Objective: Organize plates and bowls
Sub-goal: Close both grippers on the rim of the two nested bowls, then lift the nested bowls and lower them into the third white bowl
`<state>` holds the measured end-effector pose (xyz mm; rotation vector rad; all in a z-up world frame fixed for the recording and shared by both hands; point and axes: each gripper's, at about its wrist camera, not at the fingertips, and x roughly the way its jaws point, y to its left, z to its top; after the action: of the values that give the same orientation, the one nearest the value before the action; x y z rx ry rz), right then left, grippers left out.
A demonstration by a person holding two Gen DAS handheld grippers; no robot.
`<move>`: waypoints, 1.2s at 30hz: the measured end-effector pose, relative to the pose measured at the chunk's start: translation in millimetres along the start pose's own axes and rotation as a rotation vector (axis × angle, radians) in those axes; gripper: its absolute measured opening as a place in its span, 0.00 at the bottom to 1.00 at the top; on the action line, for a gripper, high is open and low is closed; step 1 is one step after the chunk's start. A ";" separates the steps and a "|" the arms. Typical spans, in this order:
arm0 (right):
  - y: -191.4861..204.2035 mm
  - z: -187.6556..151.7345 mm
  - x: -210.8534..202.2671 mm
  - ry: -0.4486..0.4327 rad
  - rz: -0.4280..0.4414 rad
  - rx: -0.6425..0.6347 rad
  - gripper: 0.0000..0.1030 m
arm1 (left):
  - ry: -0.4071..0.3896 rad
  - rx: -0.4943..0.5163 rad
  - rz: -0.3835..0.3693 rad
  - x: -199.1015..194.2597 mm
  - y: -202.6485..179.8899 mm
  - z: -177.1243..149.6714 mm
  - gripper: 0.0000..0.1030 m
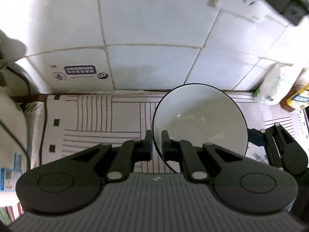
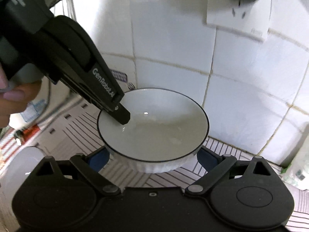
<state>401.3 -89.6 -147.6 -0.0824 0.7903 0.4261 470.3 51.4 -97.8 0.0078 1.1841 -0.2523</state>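
A white bowl with a thin black rim [image 1: 200,119] [image 2: 154,123] is held above a striped cloth. My left gripper [image 1: 156,137] is shut on the bowl's left rim, one finger inside and one outside. In the right wrist view the left gripper's finger [image 2: 121,114] reaches into the bowl from the upper left. My right gripper [image 2: 152,159] has its jaws spread wide with the bowl's ribbed base between its blue pads [image 2: 98,159]; whether the pads touch the bowl I cannot tell. The right gripper also shows at the right edge of the left wrist view [image 1: 256,135].
A striped cloth [image 1: 96,119] covers the counter below a white tiled wall [image 1: 146,29]. A wall socket with a black plug [image 2: 239,3] sits high on the wall. Packets and a yellow-labelled bottle [image 1: 297,98] stand at the right. A white appliance [image 1: 11,119] stands at the left.
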 end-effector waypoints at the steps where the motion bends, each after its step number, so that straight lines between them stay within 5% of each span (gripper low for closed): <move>1: 4.6 0.3 -9.4 -0.019 -0.011 -0.019 0.96 | -0.010 0.009 0.003 -8.4 -2.2 -3.0 0.08; 12: 29.1 5.0 -100.9 -0.134 -0.018 -0.139 0.96 | -0.101 0.009 0.013 -91.8 -12.4 -51.8 0.10; 18: 45.1 2.4 -133.1 -0.141 0.036 -0.189 0.96 | -0.081 -0.022 0.066 -115.8 -1.8 -89.2 0.10; 36: 98.1 -14.0 -100.1 -0.044 0.255 -0.197 0.96 | 0.015 -0.137 0.170 -108.0 43.4 -151.1 0.15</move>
<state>290.2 -37.4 -78.6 -0.1556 0.7165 0.7451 302.7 135.0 -61.8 -0.0096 1.2064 -0.0217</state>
